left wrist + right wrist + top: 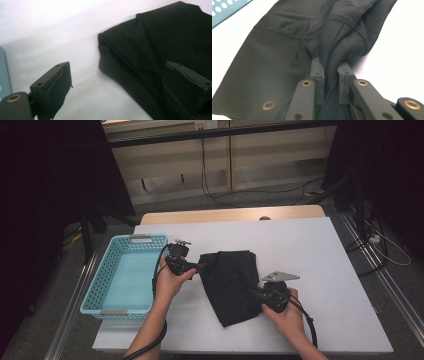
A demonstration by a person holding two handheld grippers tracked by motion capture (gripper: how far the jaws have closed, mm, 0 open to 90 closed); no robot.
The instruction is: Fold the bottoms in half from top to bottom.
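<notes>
At table centre, right gripper (pixel 330 75) clamped on a bunched fold of black cloth (pixel 230 282); left gripper (pixel 117 82), jaws apart at cloth's 9 o'clock edge, probably must close there next to fold.

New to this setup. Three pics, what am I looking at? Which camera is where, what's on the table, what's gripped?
No robot arm here: a person holds a hand-operated two-jaw gripper in each hand. The high view comes from a fixed camera above the table, looking down; the forearms enter from the bottom. The left gripper is at the left of that view, the right gripper at the right. The other two pictures come from cameras riding on each gripper, looking along its black jaws.

On the white table lie a folded black cloth and, at the left edge, a turquoise perforated basket.

In the right gripper view, the right gripper's jaws are pinched on a bunched fold of the cloth. In the left gripper view, the left gripper's jaws stand wide open at the cloth's edge, one over the bare table, one over the fabric, gripping nothing.
</notes>
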